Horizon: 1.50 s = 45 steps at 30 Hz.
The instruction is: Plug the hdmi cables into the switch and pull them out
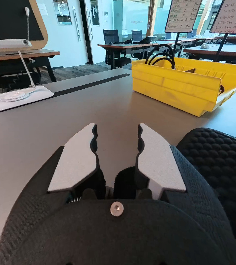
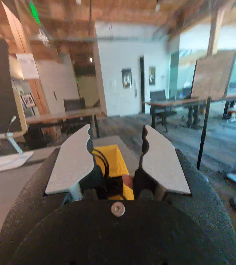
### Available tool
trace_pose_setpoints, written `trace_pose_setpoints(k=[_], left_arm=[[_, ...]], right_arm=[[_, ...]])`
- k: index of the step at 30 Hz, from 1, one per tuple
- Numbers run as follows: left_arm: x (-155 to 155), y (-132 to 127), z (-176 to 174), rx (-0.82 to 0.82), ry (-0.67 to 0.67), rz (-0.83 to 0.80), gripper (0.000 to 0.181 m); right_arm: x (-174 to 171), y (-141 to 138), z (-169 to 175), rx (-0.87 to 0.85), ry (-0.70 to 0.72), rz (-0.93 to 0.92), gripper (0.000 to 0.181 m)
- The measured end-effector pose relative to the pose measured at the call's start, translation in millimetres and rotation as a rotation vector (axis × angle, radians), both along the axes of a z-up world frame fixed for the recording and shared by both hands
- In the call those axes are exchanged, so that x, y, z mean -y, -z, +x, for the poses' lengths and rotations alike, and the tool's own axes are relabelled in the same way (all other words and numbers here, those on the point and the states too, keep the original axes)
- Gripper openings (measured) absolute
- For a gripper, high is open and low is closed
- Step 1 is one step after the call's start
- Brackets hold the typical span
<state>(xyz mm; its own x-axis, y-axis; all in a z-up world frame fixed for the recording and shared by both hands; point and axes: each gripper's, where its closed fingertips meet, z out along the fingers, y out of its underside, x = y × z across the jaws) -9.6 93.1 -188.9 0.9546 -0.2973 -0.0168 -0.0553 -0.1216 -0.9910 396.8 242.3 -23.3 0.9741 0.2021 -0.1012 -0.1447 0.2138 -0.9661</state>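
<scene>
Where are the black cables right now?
In the left wrist view the black cables loop out of the far end of the yellow bin, on the grey table, ahead and right of the open fingers.

The left gripper (image 1: 117, 126) is held low and level with its two fingers (image 1: 77, 157) spread apart and empty, while the right gripper (image 2: 116, 127) is raised, also spread and empty.

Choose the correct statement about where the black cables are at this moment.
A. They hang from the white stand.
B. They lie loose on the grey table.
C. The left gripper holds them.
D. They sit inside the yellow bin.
D: loops of the black cables rise out of the yellow bin, while the left gripper is open and empty.
</scene>
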Motion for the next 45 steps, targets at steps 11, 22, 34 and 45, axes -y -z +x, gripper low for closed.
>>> trace_pose_setpoints(k=[11, 22, 34, 45], left_arm=[[0.7, 1.5, 3.3, -0.053, 0.003, 0.010, 0.054], [1.1, 2.9, 6.3, -0.075, 0.014, 0.009, 0.054], [0.1, 4.9, 8.1, -0.097, 0.014, 0.000, 0.053], [1.2, 3.6, 10.2, -0.125, 0.022, 0.023, 0.053]], right_arm=[[-13.8, 154.4, -1.6, 0.228, -0.214, -0.865, 0.080], [-20.3, 200.2, 10.9, 0.413, -0.109, -1.035, 0.013], [-26.9, 199.8, -69.2, 0.672, -0.385, -0.826, 0.010], [-12.9, 199.8, -181.1, 0.747, -0.570, -0.754, 0.011]])
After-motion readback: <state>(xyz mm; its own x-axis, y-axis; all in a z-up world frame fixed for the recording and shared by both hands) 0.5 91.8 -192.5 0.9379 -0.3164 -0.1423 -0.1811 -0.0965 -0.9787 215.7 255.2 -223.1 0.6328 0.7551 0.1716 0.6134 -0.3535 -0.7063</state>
